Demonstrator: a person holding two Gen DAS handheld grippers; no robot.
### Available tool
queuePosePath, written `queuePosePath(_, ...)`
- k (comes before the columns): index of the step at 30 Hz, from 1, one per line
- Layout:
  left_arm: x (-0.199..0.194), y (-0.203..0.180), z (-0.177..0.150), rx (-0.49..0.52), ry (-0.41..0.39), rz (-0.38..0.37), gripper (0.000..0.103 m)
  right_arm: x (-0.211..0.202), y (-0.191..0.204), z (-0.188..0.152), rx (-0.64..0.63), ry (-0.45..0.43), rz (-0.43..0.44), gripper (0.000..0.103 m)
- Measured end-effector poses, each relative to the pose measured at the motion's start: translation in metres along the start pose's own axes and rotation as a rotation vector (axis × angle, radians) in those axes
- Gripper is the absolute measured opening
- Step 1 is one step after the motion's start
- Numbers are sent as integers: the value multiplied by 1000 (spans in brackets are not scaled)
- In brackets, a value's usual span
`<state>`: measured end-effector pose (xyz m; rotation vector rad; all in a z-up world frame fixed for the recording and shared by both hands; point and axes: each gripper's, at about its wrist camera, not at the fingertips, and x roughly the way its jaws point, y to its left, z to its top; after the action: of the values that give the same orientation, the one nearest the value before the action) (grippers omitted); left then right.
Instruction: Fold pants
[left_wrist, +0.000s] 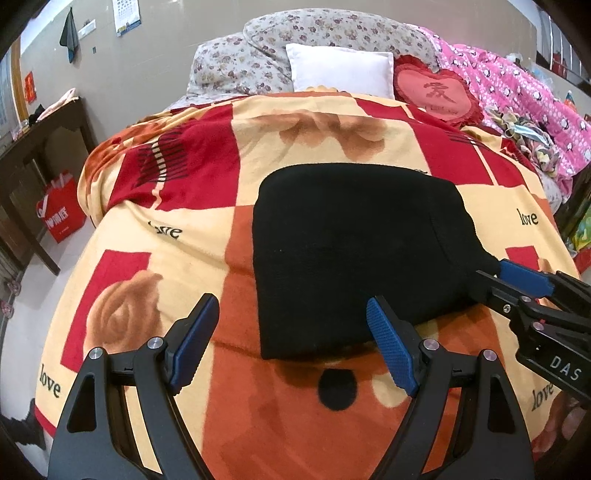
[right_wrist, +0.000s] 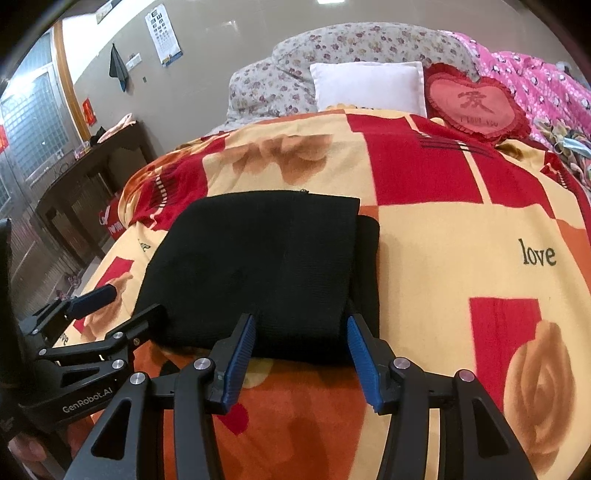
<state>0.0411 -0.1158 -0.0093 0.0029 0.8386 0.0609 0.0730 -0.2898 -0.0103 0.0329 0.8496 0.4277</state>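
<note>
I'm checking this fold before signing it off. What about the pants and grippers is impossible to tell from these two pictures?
- Layers inside the folded pants: hidden by the top layer, both views; black cloth shows no seams.
- Whether the right gripper pinches the near edge: its fingers straddle it in the right wrist view; contact unclear.
- Blanket under the pants: covered.
- Left gripper body: cut off by the left wrist view's bottom edge.

Even indoor light is filling the room, with daylight glowing through the window (right_wrist: 33, 122) at the left. The black pants (left_wrist: 354, 258) are swallowing all detail. Fisheye bending is curving the wall (left_wrist: 166, 74) and darkening the corners. Nothing is blurring.
</note>
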Motion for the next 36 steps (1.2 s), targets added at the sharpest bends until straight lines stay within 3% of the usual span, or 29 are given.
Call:
queuePosePath(11, -2, 0, -2, -4, -2, 5, 82, -20, 12, -1, -28, -62, 6, 50)
queuePosePath(36, -7, 2, -2, -15, -2, 32, 82, -11, 9, 0, -19, -43, -5, 51)
